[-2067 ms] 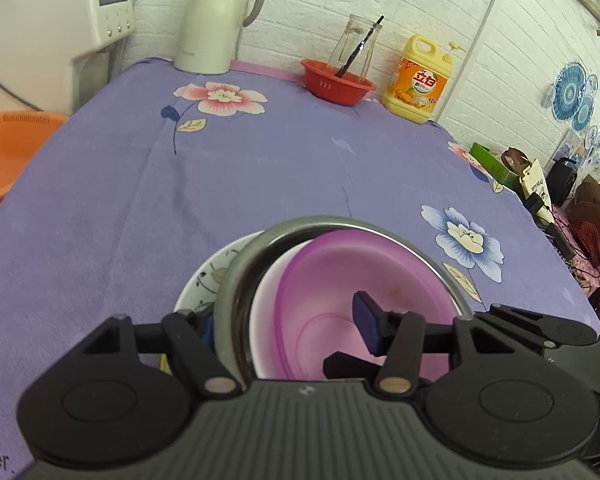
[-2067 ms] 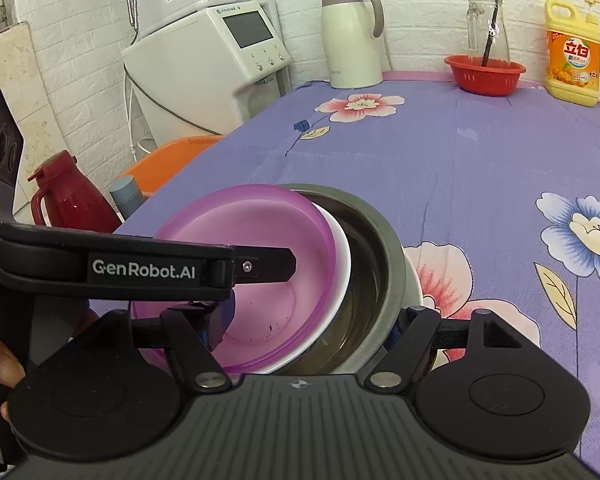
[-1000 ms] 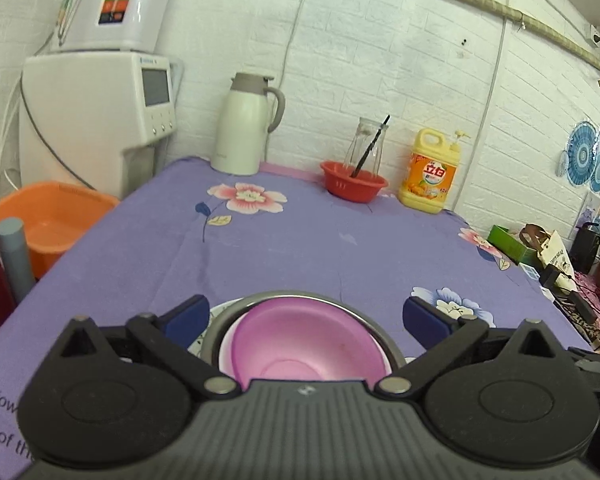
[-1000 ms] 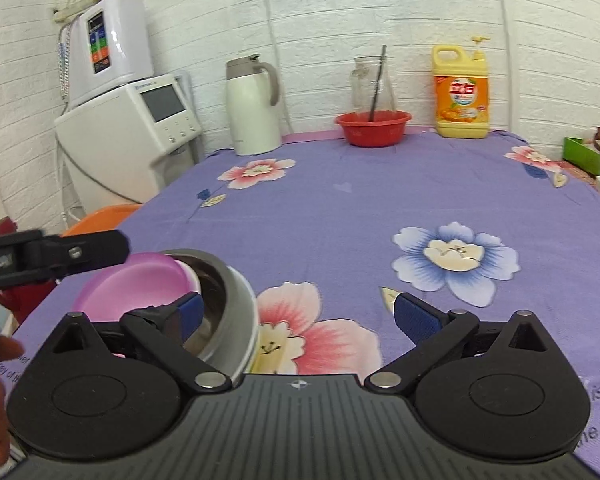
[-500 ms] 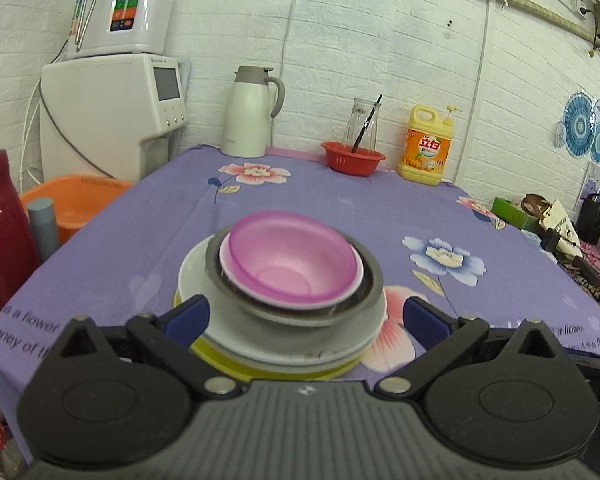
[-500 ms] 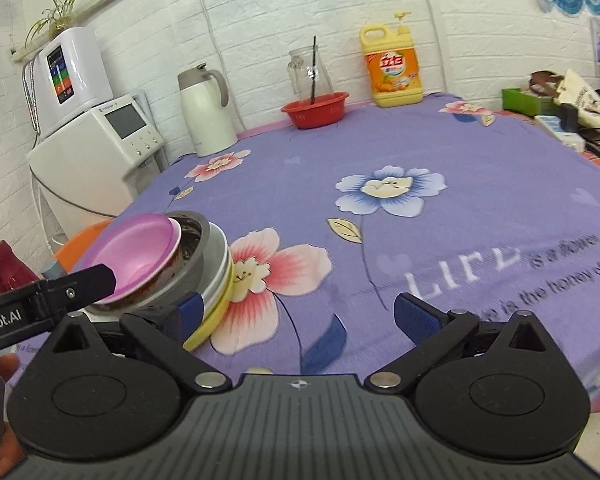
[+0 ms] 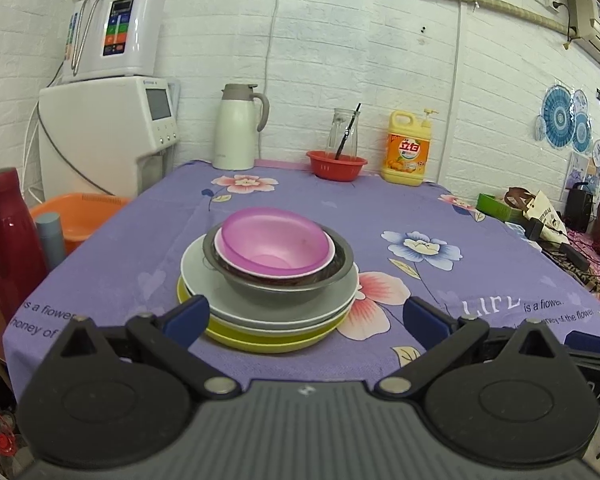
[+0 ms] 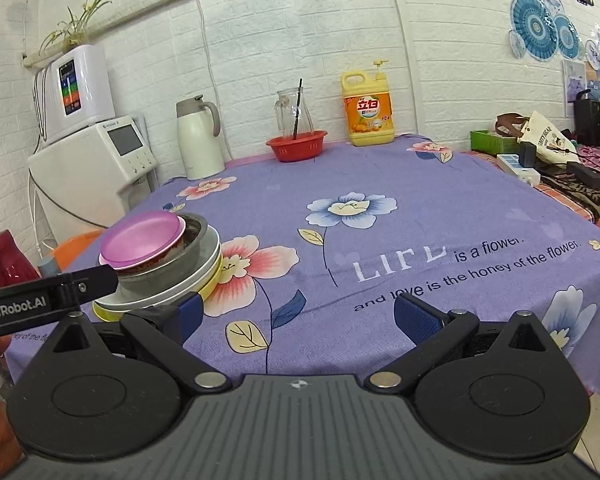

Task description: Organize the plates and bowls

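Observation:
One stack stands near the front left of the purple flowered tablecloth (image 7: 380,216). A pink bowl (image 7: 274,242) sits on top, nested in a white-rimmed bowl (image 7: 324,266), inside a steel bowl (image 7: 276,290). Under them lie a grey-white plate (image 7: 196,268) and a yellow plate (image 7: 268,342). My left gripper (image 7: 306,318) is open, pulled back in front of the stack, holding nothing. My right gripper (image 8: 300,316) is open too, off the table's front edge, to the right of the stack (image 8: 160,256). The left gripper's body (image 8: 44,300) crosses the right wrist view's left side.
At the back stand a white thermos jug (image 7: 238,136), a red basket (image 7: 336,165) with a glass jar (image 7: 344,132), and a yellow detergent bottle (image 7: 407,151). A white appliance (image 7: 108,136), an orange tub (image 7: 76,216) and a red flask (image 7: 8,236) stand left of the table. Clutter lies right.
Both grippers let go of the nested bowls, opened, and drew back and up from the stack. The pink bowl now rests in the steel bowl on the plates.

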